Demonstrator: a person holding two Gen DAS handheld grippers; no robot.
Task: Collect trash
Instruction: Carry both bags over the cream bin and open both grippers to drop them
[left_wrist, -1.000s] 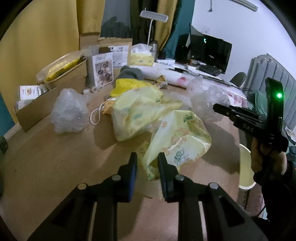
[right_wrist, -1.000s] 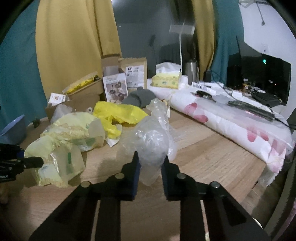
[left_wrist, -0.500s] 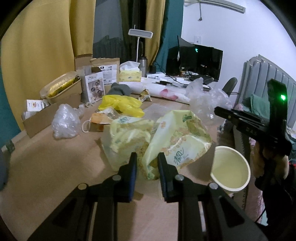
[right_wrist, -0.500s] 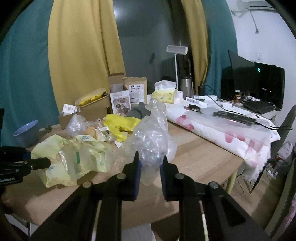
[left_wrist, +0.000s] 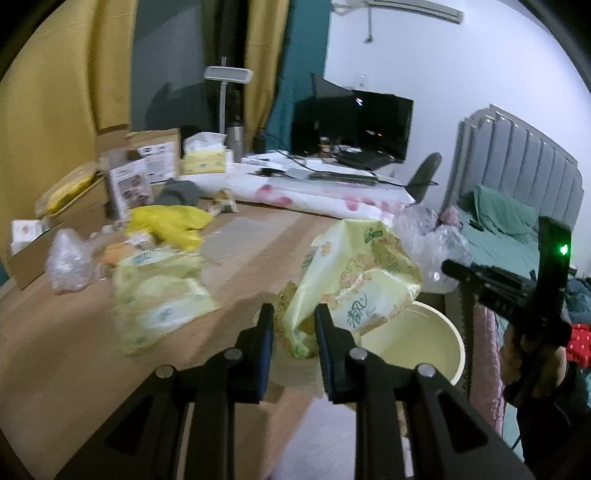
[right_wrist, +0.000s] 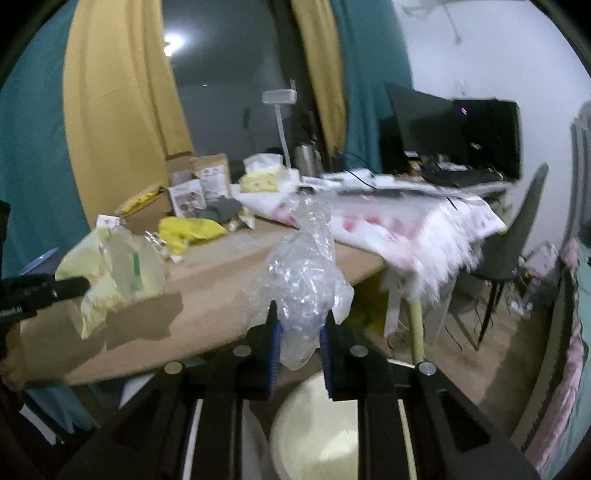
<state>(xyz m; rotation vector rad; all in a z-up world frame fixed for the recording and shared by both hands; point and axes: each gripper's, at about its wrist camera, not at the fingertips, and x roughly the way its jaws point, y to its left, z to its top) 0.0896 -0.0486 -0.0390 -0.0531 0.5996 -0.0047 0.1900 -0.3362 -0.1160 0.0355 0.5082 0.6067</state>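
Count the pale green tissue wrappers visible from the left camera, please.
2: one wrapper held in the left tongs above the bucket, another lying on the table. More may be hidden.

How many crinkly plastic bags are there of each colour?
Clear: 2, the table clear bag and the held clear bag
Bright yellow: 1, the yellow bag
Pale green: 2, the held wrapper and the table wrapper
Total: 5

Black jaws, blue pads (right_wrist: 276, 345), silver screws
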